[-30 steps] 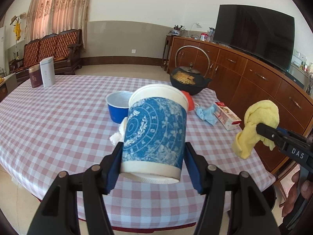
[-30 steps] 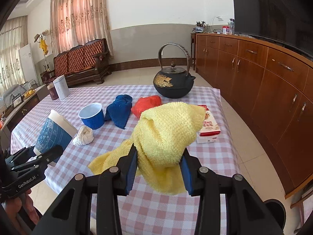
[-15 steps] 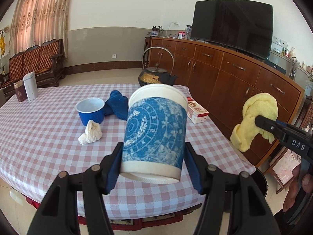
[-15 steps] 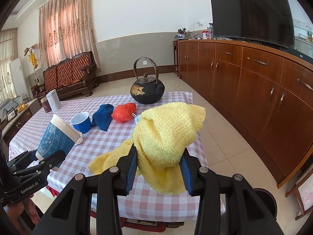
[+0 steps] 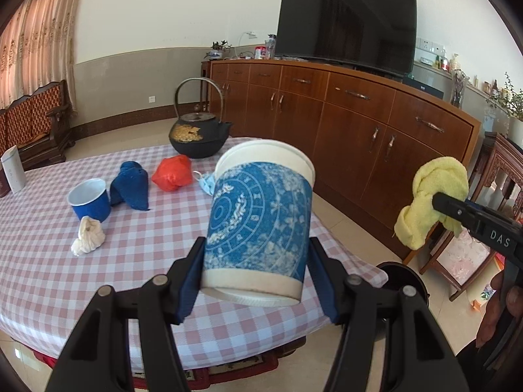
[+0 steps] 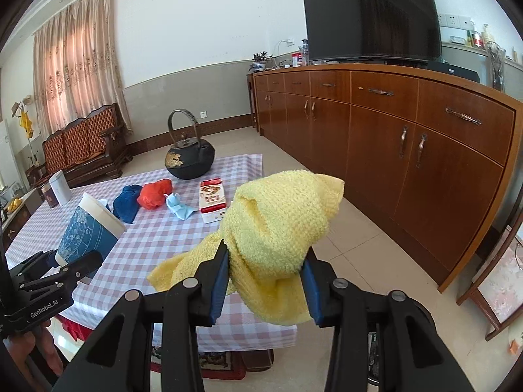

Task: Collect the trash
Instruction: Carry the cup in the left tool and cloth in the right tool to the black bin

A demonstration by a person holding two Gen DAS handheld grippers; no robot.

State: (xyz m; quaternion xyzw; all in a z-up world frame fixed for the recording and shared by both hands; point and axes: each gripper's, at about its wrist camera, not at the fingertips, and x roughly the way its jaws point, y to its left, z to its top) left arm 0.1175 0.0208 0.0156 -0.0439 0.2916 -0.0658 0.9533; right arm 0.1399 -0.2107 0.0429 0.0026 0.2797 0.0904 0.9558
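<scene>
Kettle (image 5: 198, 138) at table's (image 5: 39, 261) far edge, sideboard (image 5: 359, 124) beyond; small cup (image 5: 90, 198) beside crumpled tissue (image 5: 88, 240).

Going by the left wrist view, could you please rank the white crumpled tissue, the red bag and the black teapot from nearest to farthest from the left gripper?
1. White crumpled tissue, near left on the table, closest to the left gripper.
2. Red bag, mid-table, further back.
3. Black teapot, at the table's far edge.

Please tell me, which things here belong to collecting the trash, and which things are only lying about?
Job:
blue patterned paper cup, in left gripper
yellow cloth, in right gripper
black bin
crumpled white tissue
blue face mask

Lying about:
iron teapot
television
sideboard
</scene>
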